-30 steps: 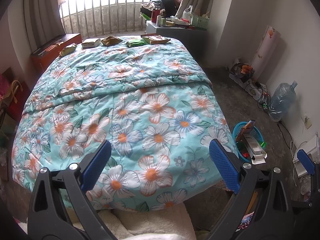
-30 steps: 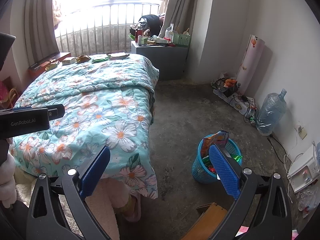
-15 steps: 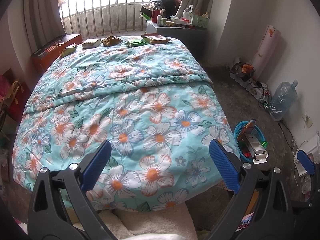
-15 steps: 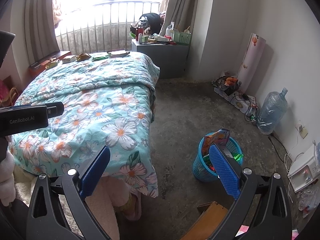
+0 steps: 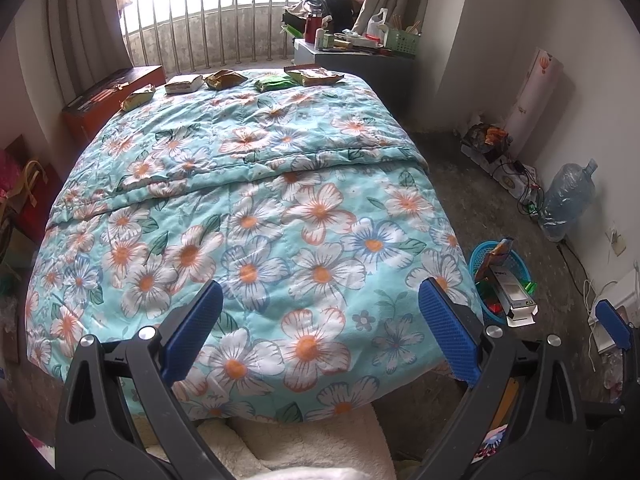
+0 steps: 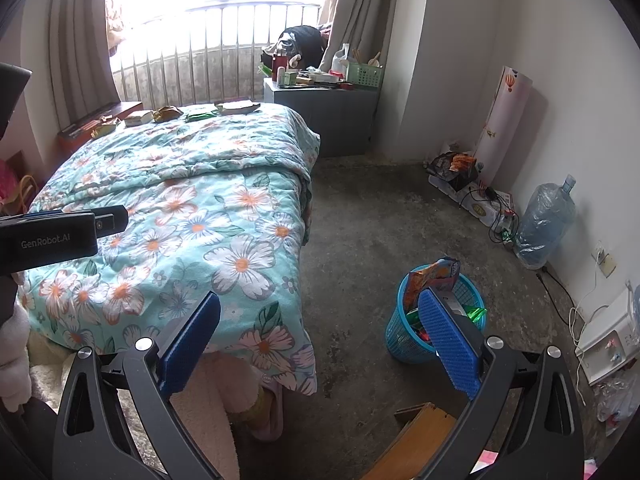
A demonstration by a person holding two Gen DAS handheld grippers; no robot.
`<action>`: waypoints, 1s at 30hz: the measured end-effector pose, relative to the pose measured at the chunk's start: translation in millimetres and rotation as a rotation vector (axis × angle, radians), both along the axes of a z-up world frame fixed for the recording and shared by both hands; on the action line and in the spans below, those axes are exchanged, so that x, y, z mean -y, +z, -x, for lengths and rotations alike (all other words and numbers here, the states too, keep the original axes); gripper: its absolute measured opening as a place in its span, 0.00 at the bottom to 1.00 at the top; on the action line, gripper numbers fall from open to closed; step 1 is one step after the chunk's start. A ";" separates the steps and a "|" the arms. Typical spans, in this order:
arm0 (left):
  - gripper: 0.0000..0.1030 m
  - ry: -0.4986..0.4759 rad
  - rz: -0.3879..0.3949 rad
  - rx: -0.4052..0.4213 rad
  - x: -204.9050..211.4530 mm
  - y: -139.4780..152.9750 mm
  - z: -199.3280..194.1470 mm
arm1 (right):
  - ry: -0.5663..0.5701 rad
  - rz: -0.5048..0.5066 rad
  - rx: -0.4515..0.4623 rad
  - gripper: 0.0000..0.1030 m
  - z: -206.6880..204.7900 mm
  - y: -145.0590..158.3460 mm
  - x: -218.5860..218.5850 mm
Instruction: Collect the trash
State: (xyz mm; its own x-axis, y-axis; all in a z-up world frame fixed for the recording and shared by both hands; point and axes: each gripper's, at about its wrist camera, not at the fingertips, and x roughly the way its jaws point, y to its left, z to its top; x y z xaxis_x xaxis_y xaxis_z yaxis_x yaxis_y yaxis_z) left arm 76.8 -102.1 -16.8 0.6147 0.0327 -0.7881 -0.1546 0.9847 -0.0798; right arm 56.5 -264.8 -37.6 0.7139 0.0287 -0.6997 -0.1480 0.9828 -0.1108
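Along the bottom of the left wrist view, the left gripper (image 5: 320, 332) shows two black plastic arms with triangular cut-outs, each with silver round screw heads near the top. Its jaws carry long blue pads (image 5: 192, 330) with a fine dotted grip texture. The right gripper (image 6: 320, 336) at the bottom of the right wrist view has the same build: black arms, silver screws, blue textured pads (image 6: 450, 344). At the left edge of that view the left gripper's black body bears pale lettering reading "GenRobot.AI". The person wears fluffy pale pink and cream fleece clothing (image 6: 208, 404), at lower left.
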 end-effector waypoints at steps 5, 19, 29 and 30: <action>0.92 0.007 -0.001 0.000 -2.4 0.4 0.5 | -0.002 -0.001 -0.001 0.94 0.1 0.0 -0.1; 0.92 0.007 -0.002 -0.004 -3.2 -0.9 0.5 | -0.001 -0.001 -0.002 0.94 -0.3 -0.7 -0.8; 0.92 0.007 -0.002 -0.006 -3.1 -1.0 0.6 | 0.001 -0.002 -0.002 0.94 -0.2 -0.5 -0.5; 0.92 0.006 -0.003 -0.006 -2.4 -0.8 0.1 | 0.001 -0.003 -0.002 0.94 -0.3 -0.4 -0.1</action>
State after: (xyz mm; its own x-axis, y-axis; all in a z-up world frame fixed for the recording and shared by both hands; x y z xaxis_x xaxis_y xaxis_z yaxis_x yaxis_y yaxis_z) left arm 76.6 -99.7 -17.5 0.6101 0.0386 -0.7914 -0.1612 0.9840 -0.0764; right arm 56.8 -264.6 -38.1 0.7122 0.0319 -0.7012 -0.1498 0.9829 -0.1074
